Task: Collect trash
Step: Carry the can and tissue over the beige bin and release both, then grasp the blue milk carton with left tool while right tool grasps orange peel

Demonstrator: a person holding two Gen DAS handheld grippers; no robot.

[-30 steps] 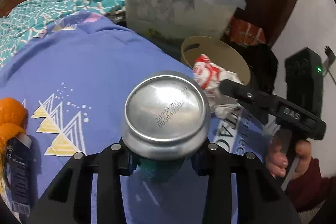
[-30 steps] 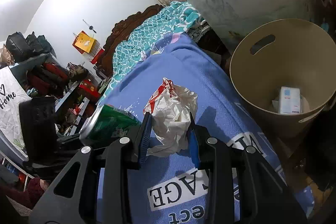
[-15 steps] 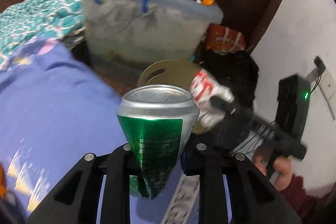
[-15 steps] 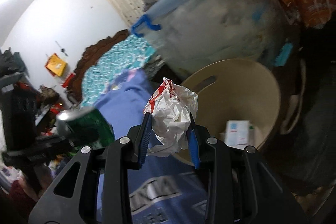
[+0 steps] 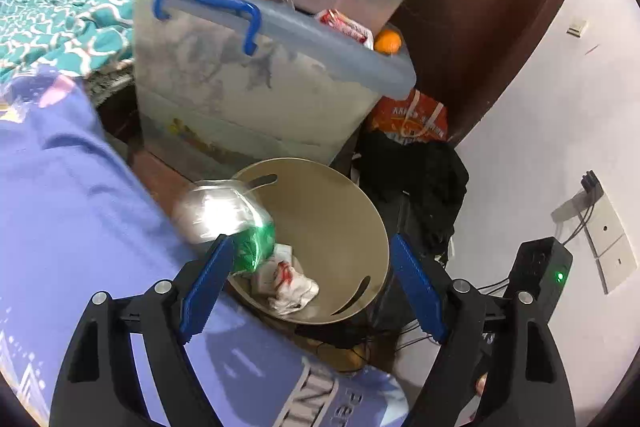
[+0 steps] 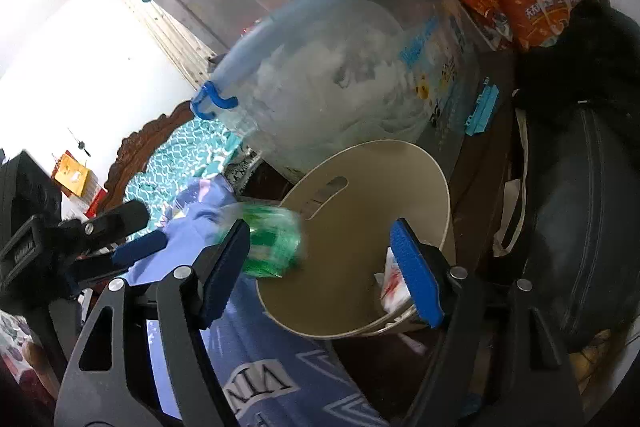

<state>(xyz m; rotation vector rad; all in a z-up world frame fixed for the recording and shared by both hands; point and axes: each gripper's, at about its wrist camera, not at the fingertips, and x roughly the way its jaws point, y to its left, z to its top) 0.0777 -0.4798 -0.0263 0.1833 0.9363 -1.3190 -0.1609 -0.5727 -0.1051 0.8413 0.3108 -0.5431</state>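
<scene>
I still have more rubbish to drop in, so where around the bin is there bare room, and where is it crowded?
Inside the bin, the wall and floor toward the slot handle are bare. Its near side holds crumpled paper, and the can is blurred at the bed-side rim. The purple blanket beside the bin lies bare. Behind, the storage box, and to the right the black bag, crowd it.

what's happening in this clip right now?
Trash pickup beside a bed. Both handheld grippers are over the beige bin with jaws open. The left gripper holds nothing; a green can, motion-blurred, is at the bin's rim, apparently dropping in. The right gripper is also empty, and a crumpled white-and-red wrapper lies at the bottom of the bin. A clear storage tub stands behind the bin.
</scene>
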